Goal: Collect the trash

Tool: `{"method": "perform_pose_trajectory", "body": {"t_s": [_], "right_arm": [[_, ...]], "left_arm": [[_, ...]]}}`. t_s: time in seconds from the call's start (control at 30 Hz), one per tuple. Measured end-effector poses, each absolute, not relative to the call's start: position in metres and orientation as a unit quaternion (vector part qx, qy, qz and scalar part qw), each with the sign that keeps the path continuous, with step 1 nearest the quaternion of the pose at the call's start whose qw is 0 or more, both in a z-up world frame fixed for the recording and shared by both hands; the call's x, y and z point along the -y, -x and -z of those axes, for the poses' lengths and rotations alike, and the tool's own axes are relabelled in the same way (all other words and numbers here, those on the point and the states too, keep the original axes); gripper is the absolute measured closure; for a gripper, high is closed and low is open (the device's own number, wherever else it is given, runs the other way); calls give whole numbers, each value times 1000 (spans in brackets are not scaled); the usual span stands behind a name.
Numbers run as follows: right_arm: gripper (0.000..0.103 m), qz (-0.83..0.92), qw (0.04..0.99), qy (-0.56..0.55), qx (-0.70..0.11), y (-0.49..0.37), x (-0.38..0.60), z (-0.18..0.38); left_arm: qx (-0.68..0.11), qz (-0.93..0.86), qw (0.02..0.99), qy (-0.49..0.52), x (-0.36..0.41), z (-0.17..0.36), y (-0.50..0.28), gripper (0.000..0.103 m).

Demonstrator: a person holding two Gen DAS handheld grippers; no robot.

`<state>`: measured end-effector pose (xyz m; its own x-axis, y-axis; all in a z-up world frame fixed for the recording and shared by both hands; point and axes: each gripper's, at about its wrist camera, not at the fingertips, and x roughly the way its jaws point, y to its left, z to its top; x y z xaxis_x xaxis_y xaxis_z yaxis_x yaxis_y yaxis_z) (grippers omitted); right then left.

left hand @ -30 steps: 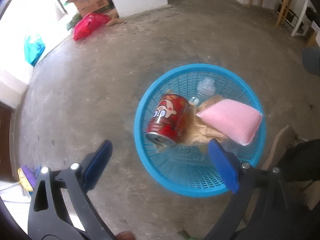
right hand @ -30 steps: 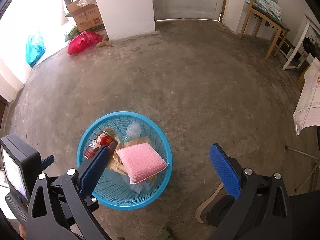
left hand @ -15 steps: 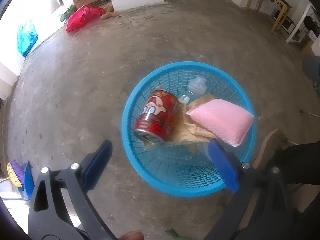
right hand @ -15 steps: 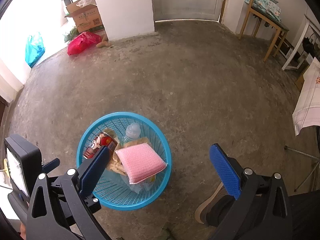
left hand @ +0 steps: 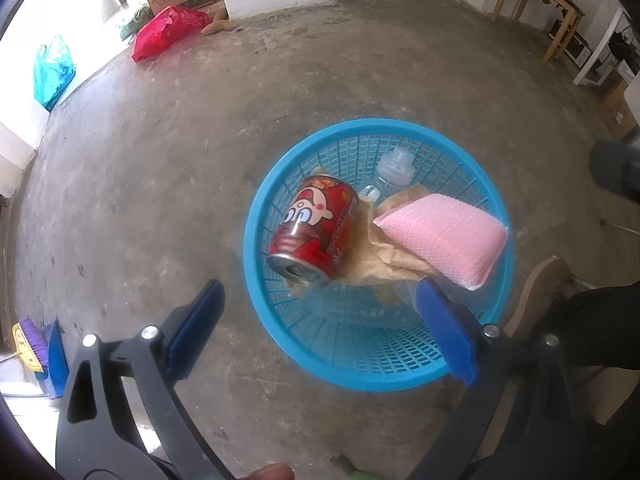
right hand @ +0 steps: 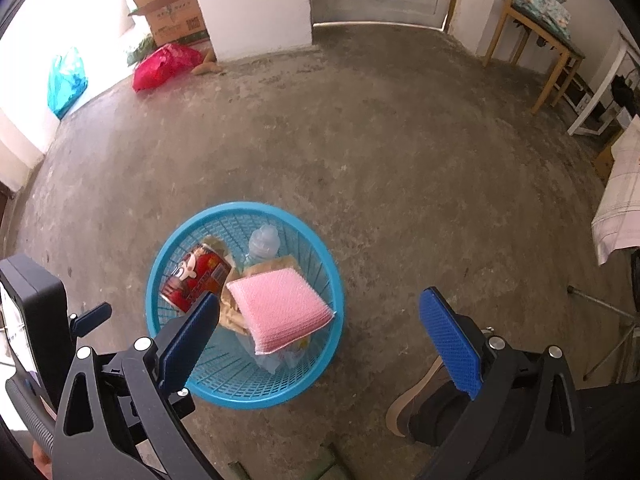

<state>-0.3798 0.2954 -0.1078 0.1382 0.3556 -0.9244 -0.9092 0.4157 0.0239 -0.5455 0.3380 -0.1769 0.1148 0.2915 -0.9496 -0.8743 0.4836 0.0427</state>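
Note:
A blue plastic basket [left hand: 360, 368] stands on the concrete floor. It also shows in the right wrist view [right hand: 256, 388]. In it lie a red drink can [left hand: 316, 228], a pink sponge [left hand: 440, 236], crumpled brown paper [left hand: 380, 260] and a clear plastic bottle [left hand: 394, 168]. My left gripper [left hand: 320, 320] is open and empty, just above the basket's near rim. My right gripper [right hand: 316, 340] is open and empty, to the right of the basket; its left finger overlaps the basket's near edge in the view.
A red bag [right hand: 164, 66], a teal bag [right hand: 66, 80] and a cardboard box [right hand: 172, 10] lie at the far left wall. A wooden table [right hand: 536, 20] stands far right. A shoe [right hand: 424, 404] is near the basket. A brush and dustpan [left hand: 40, 352] lie left.
The left gripper has drawn back and up a little, so the basket sits slightly higher and farther in its view. The right gripper has barely moved. Both stay open.

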Motion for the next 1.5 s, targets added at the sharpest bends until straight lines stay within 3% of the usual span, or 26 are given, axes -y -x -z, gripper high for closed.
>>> {"method": "perform_pose_trajectory", "body": {"t_s": [0.87, 1.07, 1.5], "right_arm": [[6, -454, 678, 315, -485, 387, -298, 122], [6, -457, 677, 317, -483, 389, -298, 122], [6, -458, 676, 318, -481, 390, -299, 121]], "left_arm": [[-526, -423, 684, 276, -336, 185, 545, 9], [-551, -454, 662, 227, -332, 186, 542, 8], [-541, -424, 672, 275, -332, 191, 547, 8]]}}
